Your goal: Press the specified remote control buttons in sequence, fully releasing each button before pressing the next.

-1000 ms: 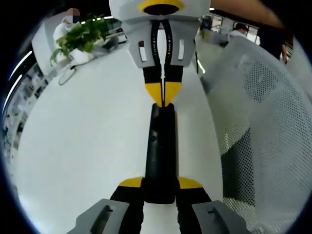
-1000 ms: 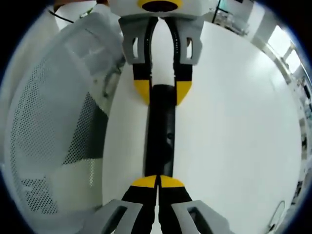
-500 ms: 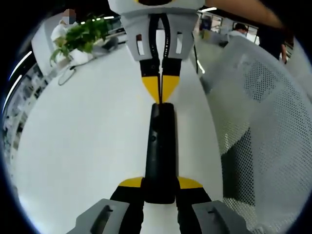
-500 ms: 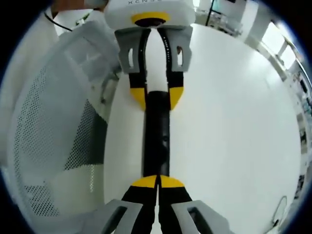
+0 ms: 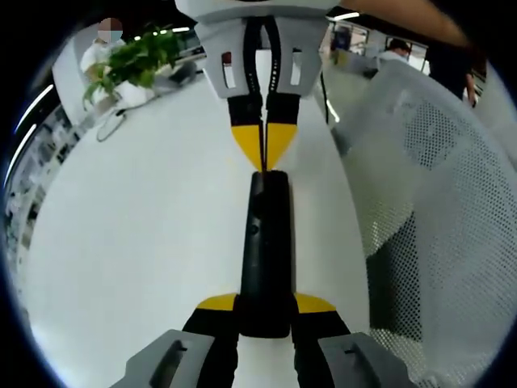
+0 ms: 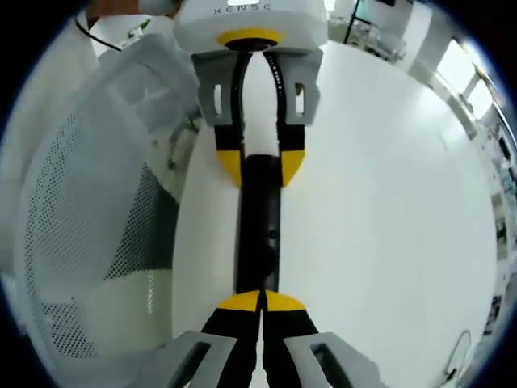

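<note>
A slim black remote (image 5: 265, 242) lies lengthwise on the white table (image 5: 129, 242). My left gripper (image 5: 265, 307) is shut on its near end, one yellow tip on each side. From the top of the left gripper view comes my right gripper (image 5: 263, 153), jaws shut, its yellow tips meeting at the remote's far end. In the right gripper view the same remote (image 6: 258, 234) runs up from my shut right gripper (image 6: 260, 301) to the left gripper (image 6: 260, 166), which clasps it. I cannot tell whether the right tips touch the remote.
A white mesh chair (image 5: 436, 202) stands close along the table's edge, also visible as the chair (image 6: 89, 202). A potted plant (image 5: 133, 61) and a cable (image 5: 109, 125) sit at the table's far left. People sit in the background.
The right gripper has drawn back a little along the remote, from over its end part to just at its end. The left gripper keeps its hold, unmoved.
</note>
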Available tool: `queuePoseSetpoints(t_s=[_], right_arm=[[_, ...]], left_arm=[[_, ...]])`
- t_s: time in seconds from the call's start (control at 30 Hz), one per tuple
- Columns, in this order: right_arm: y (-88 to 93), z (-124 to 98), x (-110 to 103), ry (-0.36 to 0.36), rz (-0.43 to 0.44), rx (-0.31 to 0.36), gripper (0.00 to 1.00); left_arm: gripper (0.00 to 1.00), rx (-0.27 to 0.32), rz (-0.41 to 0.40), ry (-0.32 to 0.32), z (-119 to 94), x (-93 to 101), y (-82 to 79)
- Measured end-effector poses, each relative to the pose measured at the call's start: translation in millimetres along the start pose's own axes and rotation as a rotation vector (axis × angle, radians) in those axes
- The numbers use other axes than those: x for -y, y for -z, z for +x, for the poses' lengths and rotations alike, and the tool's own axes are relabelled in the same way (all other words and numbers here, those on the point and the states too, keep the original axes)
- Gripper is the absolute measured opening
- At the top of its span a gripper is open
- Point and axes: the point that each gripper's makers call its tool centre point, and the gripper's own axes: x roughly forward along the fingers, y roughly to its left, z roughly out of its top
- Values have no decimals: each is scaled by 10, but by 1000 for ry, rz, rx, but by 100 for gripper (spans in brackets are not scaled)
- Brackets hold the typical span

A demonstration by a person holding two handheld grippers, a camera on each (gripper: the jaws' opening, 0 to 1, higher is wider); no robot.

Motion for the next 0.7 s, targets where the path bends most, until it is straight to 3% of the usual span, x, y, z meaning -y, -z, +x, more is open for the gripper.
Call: queuePoseSetpoints(t_s=[0.7], right_arm=[[-11, 116, -7, -20, -21, -27, 0]], left_arm=[[23, 3, 0, -3, -5, -15, 9]])
